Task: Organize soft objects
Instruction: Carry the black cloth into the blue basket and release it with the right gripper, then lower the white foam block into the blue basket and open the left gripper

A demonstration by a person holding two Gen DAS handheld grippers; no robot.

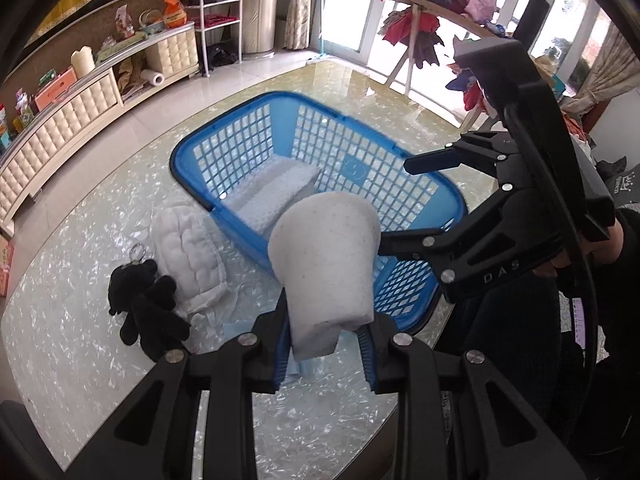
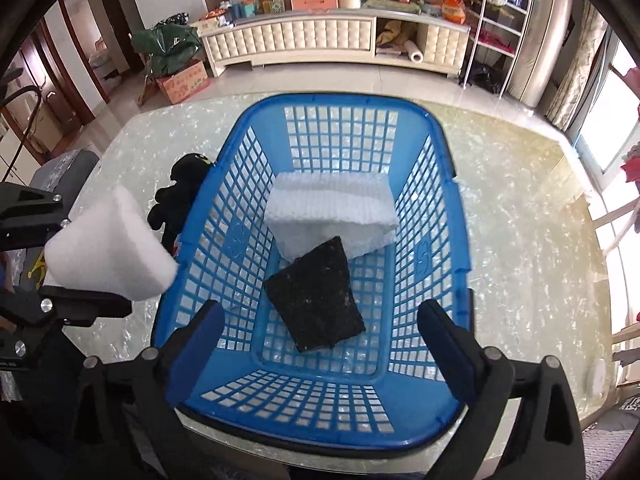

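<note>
The white sponge (image 1: 326, 264) sits pinched at its narrow end in the left claw (image 1: 328, 354), held up just outside the long rim of the blue basket (image 2: 448, 184), presumably waiting its turn to go in. It is a thick wedge of fine, speckled foam, and the squeeze flares its free end wide. Inside the basket lie a coarse, dark scouring pad (image 2: 316, 296) and, partly under its far corner, a folded white cloth (image 2: 332, 204) with a ribbed weave. The right claw (image 2: 318, 332) hangs over the basket with its jaws spread wide and nothing between them; the pad lies directly below, so I judge it just let go. The basket is rigid lattice plastic. On the pearly, glossy tabletop (image 1: 80, 320) beside it rest a quilted white pad (image 1: 188, 256) and a fuzzy black plush toy (image 1: 146, 304) with a key ring, touching each other.
</note>
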